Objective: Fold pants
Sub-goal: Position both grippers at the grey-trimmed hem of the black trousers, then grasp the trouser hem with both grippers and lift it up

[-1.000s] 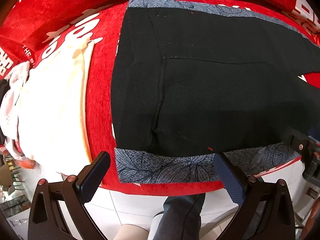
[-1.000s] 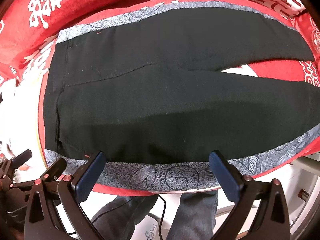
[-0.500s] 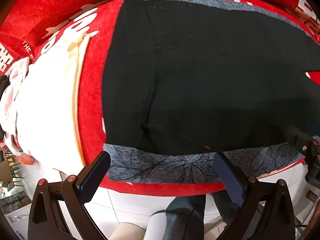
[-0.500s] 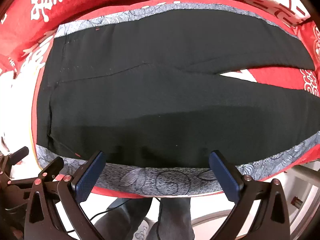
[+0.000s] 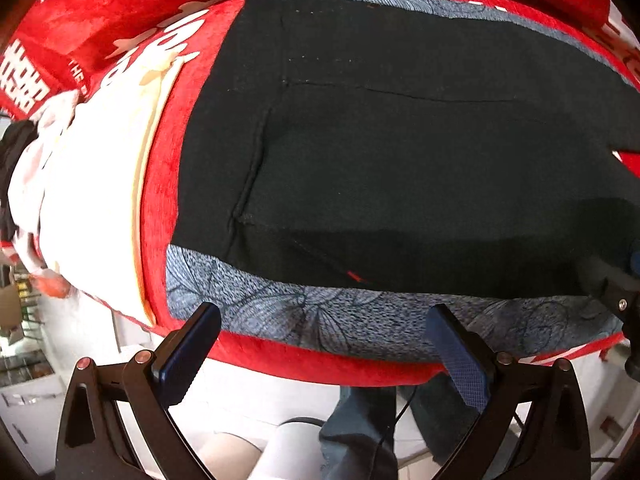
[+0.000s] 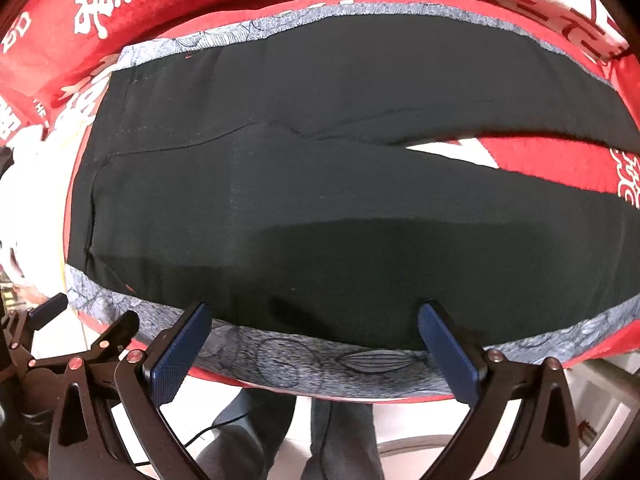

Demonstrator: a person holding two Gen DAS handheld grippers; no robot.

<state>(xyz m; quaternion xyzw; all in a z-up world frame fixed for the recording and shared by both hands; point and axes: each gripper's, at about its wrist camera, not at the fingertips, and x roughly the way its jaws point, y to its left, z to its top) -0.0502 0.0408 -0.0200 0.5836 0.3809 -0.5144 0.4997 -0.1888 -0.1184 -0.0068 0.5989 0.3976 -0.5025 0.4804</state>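
Black pants [image 6: 320, 200] lie spread flat on a red plush surface [image 6: 560, 160] with white lettering, their waistband to the left and two legs parting to the right. Blue-grey patterned side panels [image 5: 320, 316] edge the near and far sides. White fabric [image 5: 80, 200] sits beside the waistband. Both the left gripper [image 5: 320, 352] and right gripper [image 6: 316, 344] hover at the near edge, jaws spread wide, holding nothing. Below, a person's jeans-clad legs [image 6: 340, 432] stand on pale floor.
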